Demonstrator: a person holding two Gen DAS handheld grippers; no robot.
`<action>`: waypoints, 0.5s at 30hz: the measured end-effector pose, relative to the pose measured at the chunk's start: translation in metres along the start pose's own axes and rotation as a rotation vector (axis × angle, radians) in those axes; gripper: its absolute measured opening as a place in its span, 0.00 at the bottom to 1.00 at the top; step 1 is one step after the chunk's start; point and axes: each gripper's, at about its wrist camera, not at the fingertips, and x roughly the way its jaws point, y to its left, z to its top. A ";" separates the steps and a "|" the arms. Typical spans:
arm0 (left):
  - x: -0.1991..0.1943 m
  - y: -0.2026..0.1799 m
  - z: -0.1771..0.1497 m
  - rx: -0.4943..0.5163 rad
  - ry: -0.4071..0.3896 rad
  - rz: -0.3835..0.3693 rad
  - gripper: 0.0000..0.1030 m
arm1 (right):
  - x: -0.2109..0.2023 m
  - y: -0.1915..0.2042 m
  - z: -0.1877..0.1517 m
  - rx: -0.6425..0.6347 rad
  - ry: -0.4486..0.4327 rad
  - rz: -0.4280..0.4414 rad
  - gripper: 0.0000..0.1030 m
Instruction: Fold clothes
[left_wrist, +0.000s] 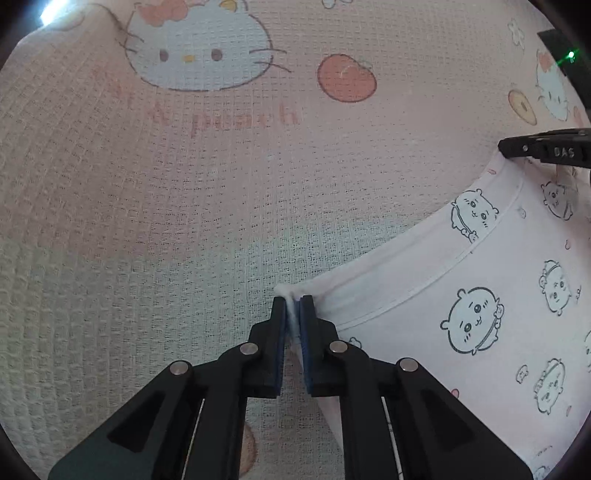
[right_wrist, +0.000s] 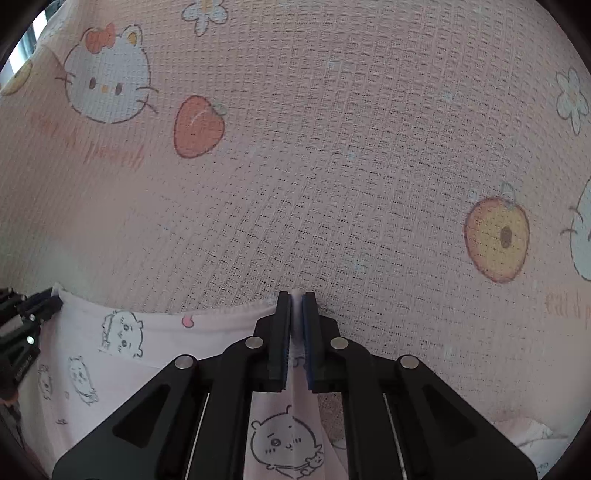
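Observation:
A pale pink garment (left_wrist: 461, 280) printed with round cartoon animal faces lies over a pink waffle-weave blanket. My left gripper (left_wrist: 293, 301) is shut on a bunched corner of its hem, white cloth squeezed between the blue pads. The hem runs up and right to the other gripper's black fingers (left_wrist: 543, 149) at the frame's right edge. In the right wrist view my right gripper (right_wrist: 296, 297) is shut on another bunch of the same garment (right_wrist: 129, 339), whose edge stretches left to the left gripper's black body (right_wrist: 22, 332). Cloth hangs down between the right gripper's arms.
The blanket (left_wrist: 184, 203) covers the whole surface, printed with cat faces, a strawberry (right_wrist: 199, 127) and a peach (right_wrist: 496, 240). A dark object with a green light (left_wrist: 570, 55) sits at the upper right edge of the left wrist view.

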 end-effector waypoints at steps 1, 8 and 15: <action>-0.005 0.010 0.001 -0.052 0.002 -0.012 0.27 | -0.005 -0.003 0.000 0.014 -0.002 0.001 0.13; -0.053 0.026 -0.025 -0.239 -0.027 -0.191 0.49 | -0.104 -0.008 -0.028 0.072 -0.056 0.019 0.25; -0.095 -0.094 -0.092 0.098 0.150 -0.284 0.39 | -0.159 0.033 -0.146 -0.062 0.105 0.002 0.26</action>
